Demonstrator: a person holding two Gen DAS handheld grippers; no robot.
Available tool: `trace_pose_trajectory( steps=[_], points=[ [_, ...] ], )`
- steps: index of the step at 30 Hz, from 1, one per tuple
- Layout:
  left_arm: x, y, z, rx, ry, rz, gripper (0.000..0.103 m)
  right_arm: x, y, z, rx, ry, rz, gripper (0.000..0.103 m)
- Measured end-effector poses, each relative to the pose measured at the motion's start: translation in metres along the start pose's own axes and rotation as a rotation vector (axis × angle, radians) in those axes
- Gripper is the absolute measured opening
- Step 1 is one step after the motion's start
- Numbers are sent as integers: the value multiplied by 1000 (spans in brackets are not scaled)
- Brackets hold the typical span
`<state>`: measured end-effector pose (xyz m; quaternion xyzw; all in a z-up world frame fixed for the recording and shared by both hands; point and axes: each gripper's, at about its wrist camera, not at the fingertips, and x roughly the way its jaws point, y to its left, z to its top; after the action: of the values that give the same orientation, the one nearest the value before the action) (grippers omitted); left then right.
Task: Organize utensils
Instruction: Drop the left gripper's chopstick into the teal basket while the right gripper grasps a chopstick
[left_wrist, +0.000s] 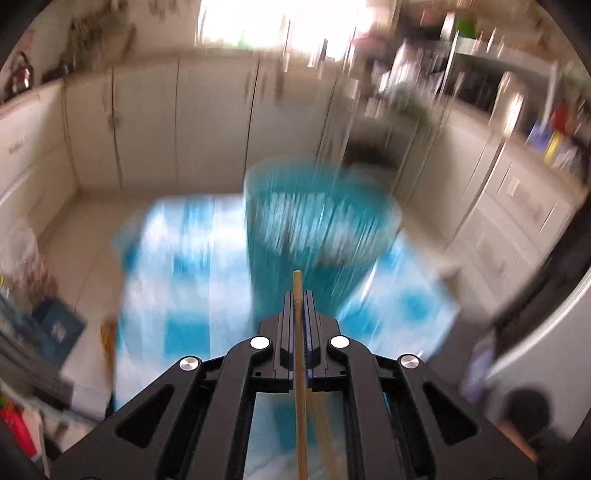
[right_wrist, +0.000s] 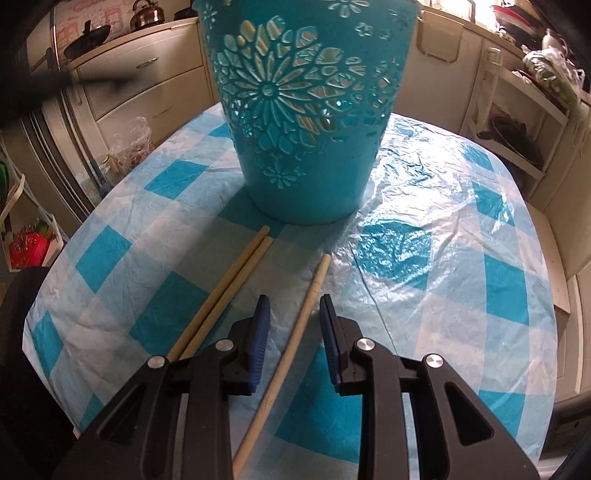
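Round table (right_wrist: 517, 280) in blue-checked cloth, teal basket (right_wrist: 306, 110), three chopsticks (right_wrist: 221, 295) lying.

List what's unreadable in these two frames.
- Left wrist view: basket and tablecloth smeared by motion blur.
- Right wrist view: basket rim cut off by the top edge, so its contents stay hidden.
- Right wrist view: the chopstick runs under the right gripper, near end unseen.

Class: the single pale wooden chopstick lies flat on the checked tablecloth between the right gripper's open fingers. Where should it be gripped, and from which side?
Grip the single pale wooden chopstick at mid-shaft, from above, right gripper fingers straddling it crosswise: it is thin and lies flat.
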<state>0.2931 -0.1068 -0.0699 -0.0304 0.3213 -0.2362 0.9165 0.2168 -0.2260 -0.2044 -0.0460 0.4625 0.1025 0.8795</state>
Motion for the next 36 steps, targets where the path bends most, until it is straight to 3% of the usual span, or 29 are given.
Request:
trace_pose_trajectory(
  steps=[2, 3, 6, 10, 13, 18, 24, 33, 35, 36],
  points=[
    [-21, -7, 25, 7, -130, -9, 4, -1, 0, 0, -5, 2, 2, 14],
    [-34, -13, 40, 6, -235, -26, 4, -1, 0, -1, -1, 0, 7, 11],
    [-46, -21, 64, -13, -400, -47, 4, -1, -2, -2, 16, -8, 21, 11],
    [-43, -31, 86, -77, -590, 32, 5, -1, -10, -3, 59, -21, 54, 10],
    [-30, -31, 95, -118, -679, 108, 5, -2, -9, -4, 65, -28, 59, 10],
    [8, -29, 92, -130, -673, 178, 5, -2, -10, -4, 63, -33, 64, 10],
    [45, -29, 75, -110, -570, 222, 5, -3, -12, -3, 50, -32, 61, 10],
    [51, -18, 44, -43, -442, 247, 7, -2, -7, -3, 34, -31, 40, 10],
    [50, -17, 41, -29, -427, 248, 11, -2, -5, -3, 28, -31, 33, 10],
    [49, -17, 39, -24, -421, 250, 18, -2, -4, -3, 24, -31, 28, 10]
  ],
)
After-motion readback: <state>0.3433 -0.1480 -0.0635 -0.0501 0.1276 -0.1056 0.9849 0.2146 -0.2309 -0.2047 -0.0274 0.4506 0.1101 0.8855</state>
